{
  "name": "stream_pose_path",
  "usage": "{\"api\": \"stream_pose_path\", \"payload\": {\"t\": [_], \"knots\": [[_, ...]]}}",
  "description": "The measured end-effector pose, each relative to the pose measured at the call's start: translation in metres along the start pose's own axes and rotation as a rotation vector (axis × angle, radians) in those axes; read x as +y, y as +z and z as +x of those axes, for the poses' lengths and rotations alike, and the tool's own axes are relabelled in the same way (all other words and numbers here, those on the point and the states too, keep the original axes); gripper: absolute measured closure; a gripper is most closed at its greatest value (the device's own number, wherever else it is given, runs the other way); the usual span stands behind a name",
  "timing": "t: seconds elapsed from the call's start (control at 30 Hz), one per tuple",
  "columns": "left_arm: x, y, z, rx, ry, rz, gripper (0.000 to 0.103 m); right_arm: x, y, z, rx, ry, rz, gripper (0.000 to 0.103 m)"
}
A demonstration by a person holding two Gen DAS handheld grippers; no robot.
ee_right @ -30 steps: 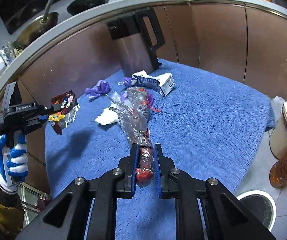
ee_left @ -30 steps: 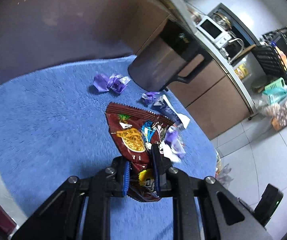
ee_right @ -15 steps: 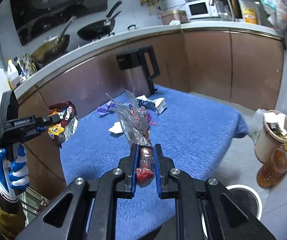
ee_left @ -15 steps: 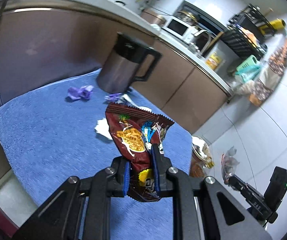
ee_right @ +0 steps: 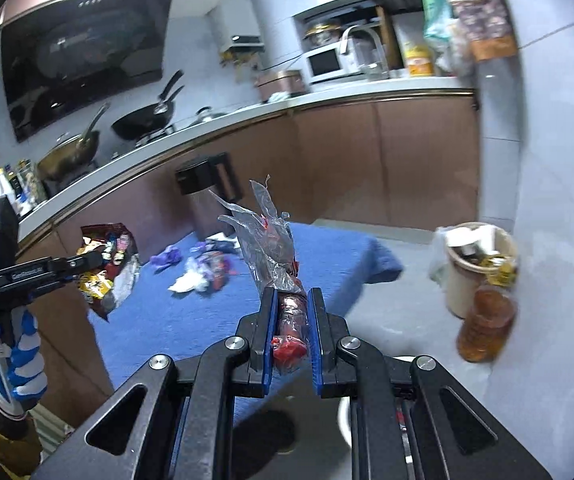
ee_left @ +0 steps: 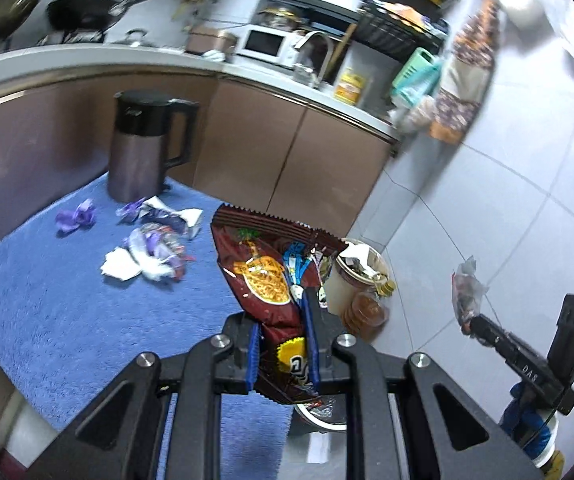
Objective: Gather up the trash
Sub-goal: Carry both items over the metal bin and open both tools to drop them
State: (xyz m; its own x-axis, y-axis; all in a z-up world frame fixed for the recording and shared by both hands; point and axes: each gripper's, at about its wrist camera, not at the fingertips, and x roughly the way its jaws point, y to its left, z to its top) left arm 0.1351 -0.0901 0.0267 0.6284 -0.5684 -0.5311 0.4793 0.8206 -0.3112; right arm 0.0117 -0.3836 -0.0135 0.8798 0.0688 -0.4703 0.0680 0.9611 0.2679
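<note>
Though crumpled, dark-red snack bag [ee_left: 265,280] — serrated top, orange chip picture.

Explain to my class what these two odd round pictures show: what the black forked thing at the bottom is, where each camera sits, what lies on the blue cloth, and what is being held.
There is no robot here. A person holds a hand-operated gripper in each hand, and a wide-angle camera on each looks forward along its two fingers; hence the round, bent pictures.

One picture is from the left gripper, which is shut on a brown snack bag. The other is from the right gripper, shut on a crumpled clear wrapper with red inside. Each view also shows the other gripper off to the side; a gloved hand holds the left one.

On the blue cloth lie purple wrappers and a heap of crumpled paper and plastic, beside a dark kettle. On the floor stands a full beige bin.
</note>
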Motion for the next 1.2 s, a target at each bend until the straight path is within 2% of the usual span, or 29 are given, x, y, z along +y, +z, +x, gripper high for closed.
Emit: {"api": "stream_pose_path", "payload": {"t": [0.23, 0.53, 0.83, 1.2], "knots": [[-0.057, -0.016, 0.023, 0.031, -0.015, 0.127, 0.085, -0.030, -0.019, -0.014, -0.014, -0.094, 0.047, 0.088], [-0.108, -0.051, 0.104, 0.187, -0.052, 0.241, 0.085, -0.073, -0.056, 0.026, 0.079, -0.135, 0.139, 0.088], [-0.135, -0.081, 0.189, 0.328, -0.068, 0.310, 0.085, -0.122, -0.099, 0.080, 0.201, -0.171, 0.249, 0.088], [-0.152, -0.111, 0.274, 0.467, -0.096, 0.334, 0.085, -0.174, -0.145, 0.133, 0.333, -0.212, 0.356, 0.088]]}}
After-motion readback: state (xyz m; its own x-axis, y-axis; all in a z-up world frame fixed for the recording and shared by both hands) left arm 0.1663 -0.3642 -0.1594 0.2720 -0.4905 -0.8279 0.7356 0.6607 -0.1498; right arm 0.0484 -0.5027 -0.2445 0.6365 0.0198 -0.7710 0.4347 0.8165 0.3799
